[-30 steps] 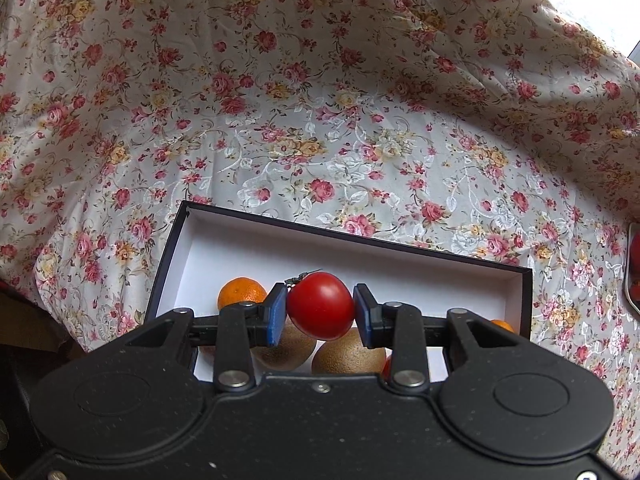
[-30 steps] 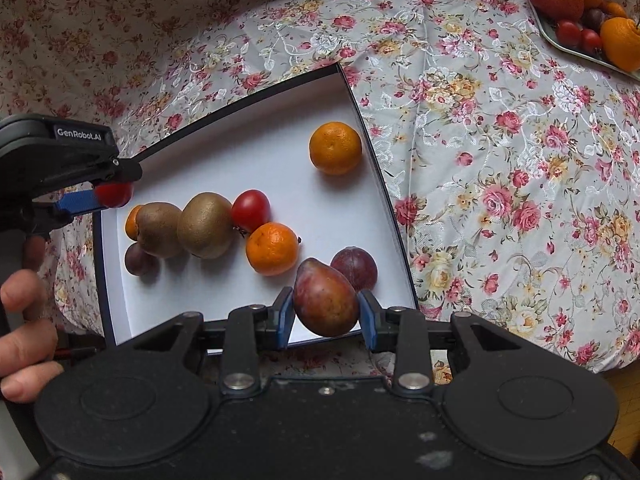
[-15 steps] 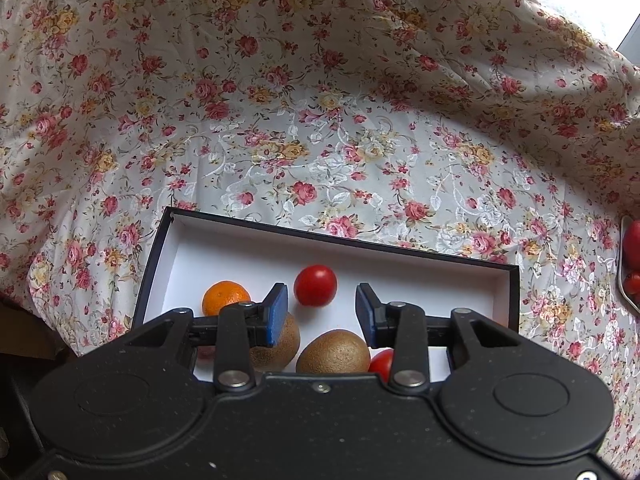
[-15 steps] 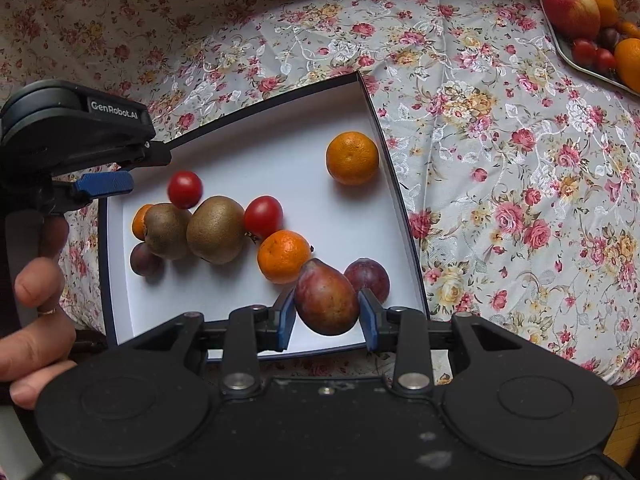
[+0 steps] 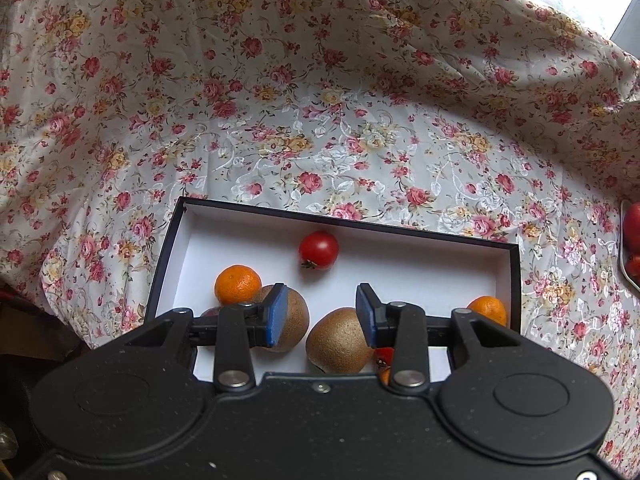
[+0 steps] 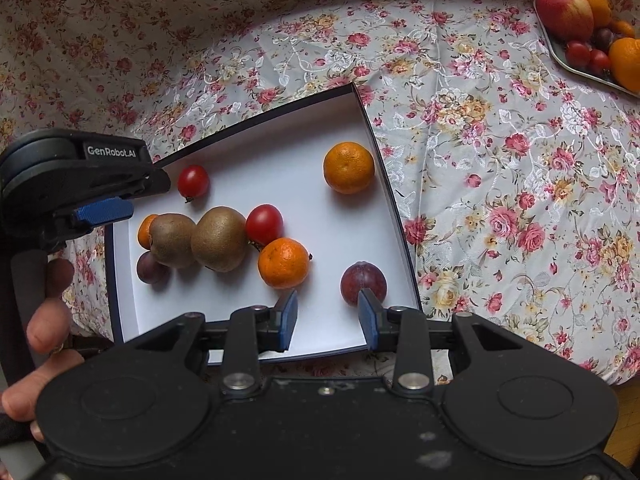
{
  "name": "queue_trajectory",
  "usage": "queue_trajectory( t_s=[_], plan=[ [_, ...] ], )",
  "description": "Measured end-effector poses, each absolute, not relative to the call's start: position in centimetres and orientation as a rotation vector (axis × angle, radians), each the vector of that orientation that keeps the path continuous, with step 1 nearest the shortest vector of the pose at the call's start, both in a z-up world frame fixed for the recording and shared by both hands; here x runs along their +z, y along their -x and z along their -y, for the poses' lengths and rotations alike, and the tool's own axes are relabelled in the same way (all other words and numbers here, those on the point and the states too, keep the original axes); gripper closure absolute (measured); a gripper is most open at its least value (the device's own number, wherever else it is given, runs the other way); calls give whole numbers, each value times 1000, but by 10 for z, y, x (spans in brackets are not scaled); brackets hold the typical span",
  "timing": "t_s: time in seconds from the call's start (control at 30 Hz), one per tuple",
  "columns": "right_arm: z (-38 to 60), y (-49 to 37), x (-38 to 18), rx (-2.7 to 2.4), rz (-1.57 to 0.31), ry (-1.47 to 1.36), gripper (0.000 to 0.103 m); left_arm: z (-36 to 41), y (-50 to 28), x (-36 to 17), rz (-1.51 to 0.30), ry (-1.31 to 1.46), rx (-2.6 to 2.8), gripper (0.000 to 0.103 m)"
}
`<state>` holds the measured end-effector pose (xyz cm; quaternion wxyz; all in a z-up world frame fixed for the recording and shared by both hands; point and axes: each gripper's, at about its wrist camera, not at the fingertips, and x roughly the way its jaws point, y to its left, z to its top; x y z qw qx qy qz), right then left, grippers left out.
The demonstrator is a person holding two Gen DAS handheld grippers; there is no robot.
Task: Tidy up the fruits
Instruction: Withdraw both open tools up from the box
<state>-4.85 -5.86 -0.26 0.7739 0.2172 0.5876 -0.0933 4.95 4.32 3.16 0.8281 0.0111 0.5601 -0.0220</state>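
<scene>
In the right wrist view, the box lies on the cloth, filling the centre and left of the frame. Inside it, 1 tomato sits upper left, apart from the others. Below it a cluster runs across the middle: a mandarin at far left, 2 kiwis touching each other, a second tomato against the right kiwi, and another mandarin just below that tomato. A plum lies under the left kiwi. A third mandarin sits alone near the upper right wall; another plum rests lower right. The tray of fruit occupies the frame's upper right corner, well apart from the box.
</scene>
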Motion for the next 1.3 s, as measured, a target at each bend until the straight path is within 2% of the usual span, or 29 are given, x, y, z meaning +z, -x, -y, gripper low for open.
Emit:
queue_trajectory(
  t_s=[0.77, 1.3],
  plan=[
    [43, 69, 5, -241, -1214, -286, 66, -78, 33, 36, -1177, -84, 26, 55],
    [40, 86, 8, -225, -1195, -246, 66, -79, 49, 25, -1177, -107, 13, 54]
  ],
)
